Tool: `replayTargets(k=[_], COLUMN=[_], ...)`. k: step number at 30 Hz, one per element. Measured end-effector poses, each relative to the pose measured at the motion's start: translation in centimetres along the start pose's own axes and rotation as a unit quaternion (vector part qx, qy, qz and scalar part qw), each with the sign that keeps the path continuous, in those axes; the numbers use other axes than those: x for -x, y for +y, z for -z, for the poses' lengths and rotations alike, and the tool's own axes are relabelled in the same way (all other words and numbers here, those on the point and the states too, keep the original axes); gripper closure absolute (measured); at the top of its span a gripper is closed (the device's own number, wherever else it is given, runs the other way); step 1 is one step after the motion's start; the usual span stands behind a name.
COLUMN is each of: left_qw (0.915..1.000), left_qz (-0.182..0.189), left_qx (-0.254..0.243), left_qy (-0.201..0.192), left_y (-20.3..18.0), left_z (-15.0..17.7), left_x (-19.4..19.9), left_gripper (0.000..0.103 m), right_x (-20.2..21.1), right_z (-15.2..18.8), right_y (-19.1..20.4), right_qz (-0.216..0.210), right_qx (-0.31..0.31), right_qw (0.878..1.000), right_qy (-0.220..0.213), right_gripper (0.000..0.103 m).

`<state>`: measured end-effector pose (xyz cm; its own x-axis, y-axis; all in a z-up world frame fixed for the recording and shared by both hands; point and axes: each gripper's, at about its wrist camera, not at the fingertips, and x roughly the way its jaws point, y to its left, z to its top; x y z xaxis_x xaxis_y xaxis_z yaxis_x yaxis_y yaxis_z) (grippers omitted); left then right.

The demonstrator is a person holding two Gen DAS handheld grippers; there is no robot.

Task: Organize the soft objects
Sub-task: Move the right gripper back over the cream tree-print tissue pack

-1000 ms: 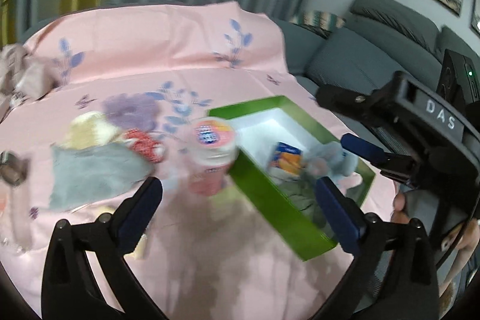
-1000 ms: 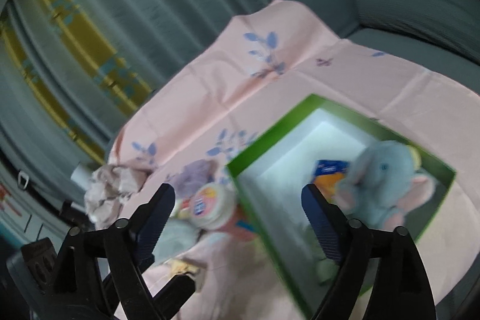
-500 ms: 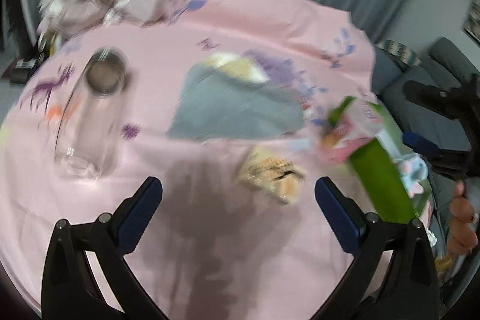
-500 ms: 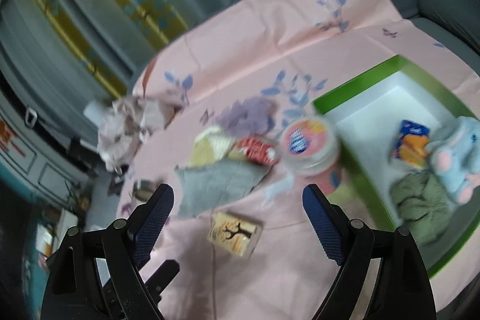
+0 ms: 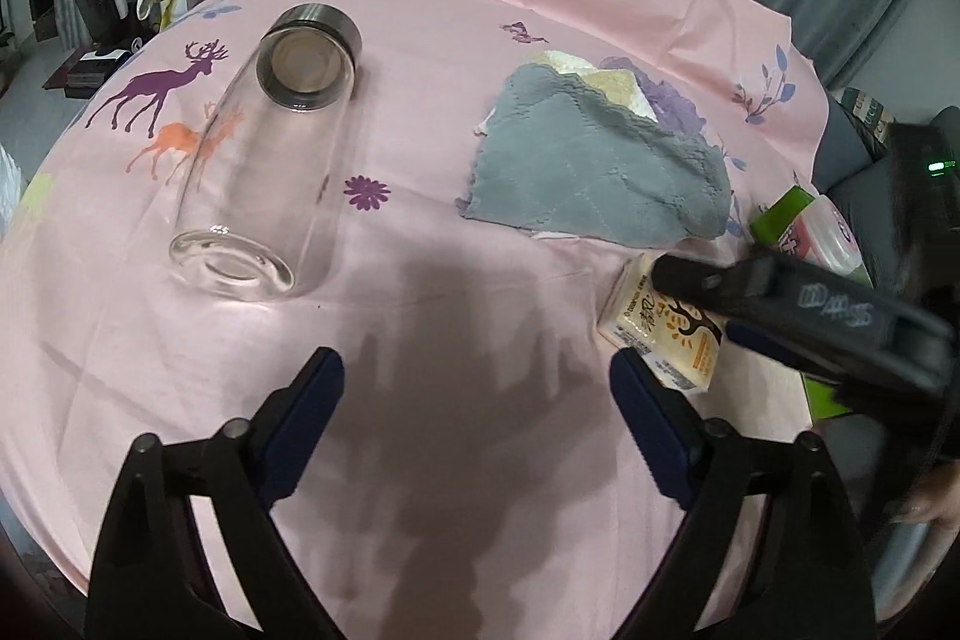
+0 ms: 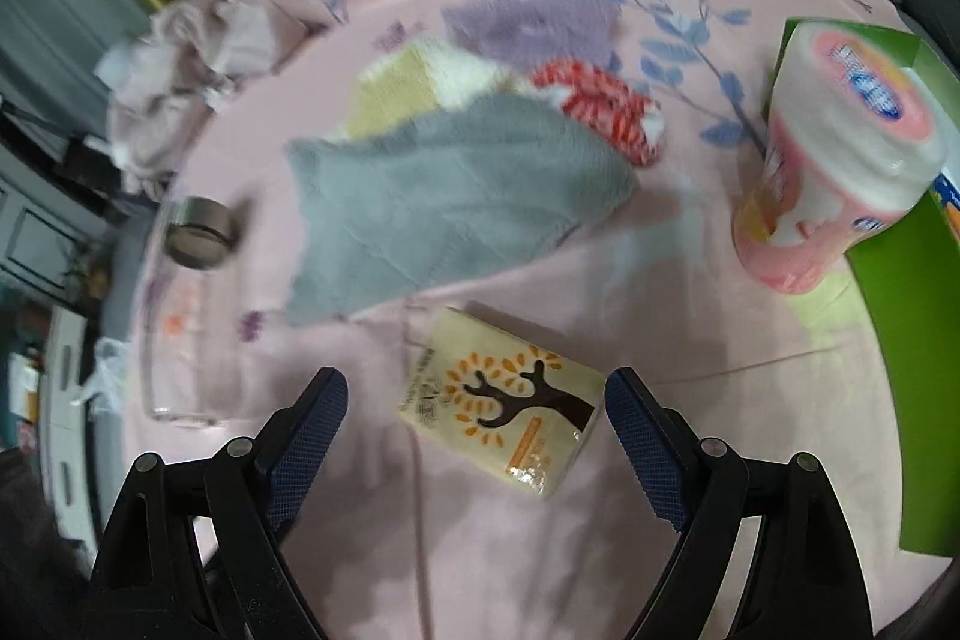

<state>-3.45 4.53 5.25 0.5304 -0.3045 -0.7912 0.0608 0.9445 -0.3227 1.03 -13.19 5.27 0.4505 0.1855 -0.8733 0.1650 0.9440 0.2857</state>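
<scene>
Straddling nothing yet, the right gripper (image 6: 474, 418) has its blue-padded jaws spread wide, with the cream plastic-wrapped tissue pack printed with a brown tree (image 6: 501, 400) lying on the cloth just ahead of the gap and centred between the fingers. The pack's long axis runs diagonally, from upper left to lower right in the right wrist view, so the jaws are not square to it; a judgement: a wrist roll would be needed before closing across its short side.

The left gripper (image 5: 474, 412) has nothing between its jaws, which are closing, over bare pink printed tablecloth (image 5: 420, 160). The pack lies to its right, so the right hand is the nearer.

Further out, a grey scalloped-edge microfibre cloth (image 6: 444, 208) is draped over a yellow-and-white towel (image 6: 408, 87), with a red-and-white striped fabric item (image 6: 606, 111) touching them. A clear glass bottle with a steel cap (image 5: 264, 160) lies on its side. A pink lidded cylindrical tub (image 6: 840, 160) stands against the green box (image 6: 906, 400); the box's contents are mostly out of view.
</scene>
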Motion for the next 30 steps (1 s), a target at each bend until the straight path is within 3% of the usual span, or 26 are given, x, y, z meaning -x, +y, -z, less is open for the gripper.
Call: replayTargets(k=[5,12,14,18,25,30], left_qw=[1.0,0.9999,0.9999,0.9997,0.9993,0.9989], left_qz=[0.006,0.009,0.011,0.007,0.015,0.032], left_qx=[0.006,0.01,0.014,0.024,0.034,0.034], left_qy=[0.002,0.0,-0.001,-0.005,-0.005,-0.002], left_y=[0.3,0.7,1.0,1.6,2.2,2.2], left_z=[-0.1,-0.3,-0.4,-0.6,-1.0,-1.0], left_x=[0.2,0.5,0.6,0.9,1.2,1.1], left_gripper=[0.024,0.025,0.026,0.032,0.034,0.034], right_x=[-1.8,-2.6,-2.4,-2.3,-1.9,0.0], right_z=[0.4,0.9,1.1,1.2,2.1,2.3], right_y=[0.9,1.9,2.1,2.3,2.6,2.7], right_qz=[0.039,0.071,0.065,0.004,-0.044,-0.019], right_qx=[0.016,0.064,0.083,0.116,0.168,0.186], right_qw=[0.999,0.995,0.994,0.993,0.984,0.982], right_qy=[0.011,-0.01,-0.012,0.005,0.032,0.011], right_gripper=[0.014,0.017,0.018,0.019,0.018,0.015])
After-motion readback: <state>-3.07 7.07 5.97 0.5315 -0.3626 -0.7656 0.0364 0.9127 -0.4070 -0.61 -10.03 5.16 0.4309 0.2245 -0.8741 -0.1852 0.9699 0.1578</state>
